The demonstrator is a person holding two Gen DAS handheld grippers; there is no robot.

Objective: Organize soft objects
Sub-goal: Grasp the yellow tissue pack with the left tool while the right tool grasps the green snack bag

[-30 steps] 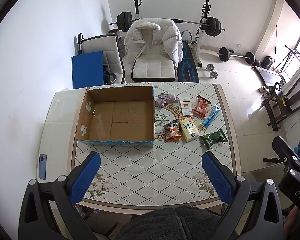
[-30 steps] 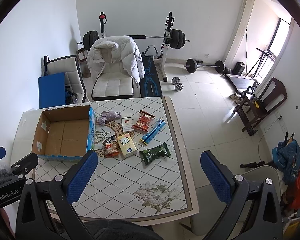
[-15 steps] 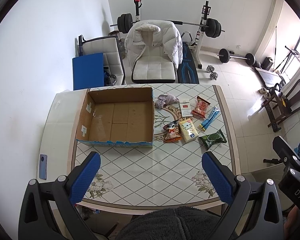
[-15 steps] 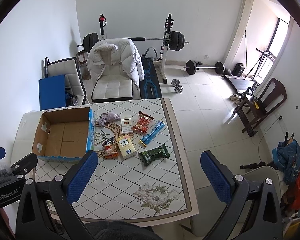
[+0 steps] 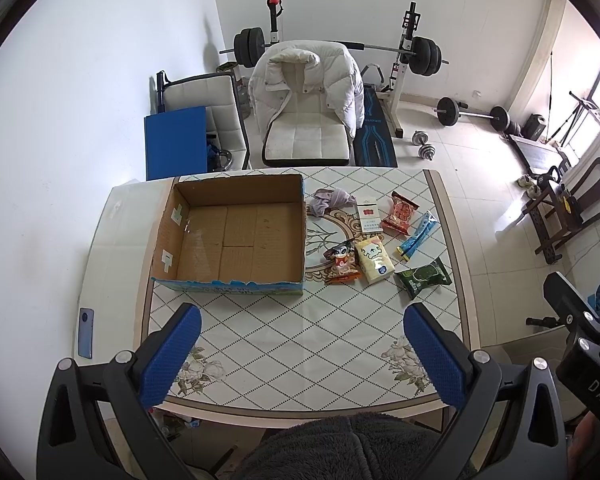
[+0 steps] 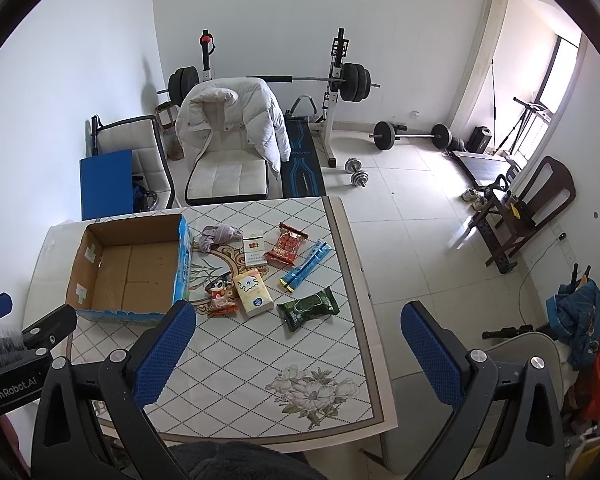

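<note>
An open, empty cardboard box sits on the left of the tiled table. To its right lie a crumpled purple cloth, a white-red carton, a red snack bag, a blue stick pack, a cartoon snack bag, a yellow tissue pack and a green pack. My left gripper and right gripper are open, empty, high above the table's near side.
A white chair with a puffy coat stands behind the table, another chair and a blue board at the back left. A phone lies on the table's left edge. Weights and a wooden chair stand on the floor to the right.
Both views have shifted slightly, with the table sitting a little lower in the frames. Nothing on the table has moved and both grippers stay open.
</note>
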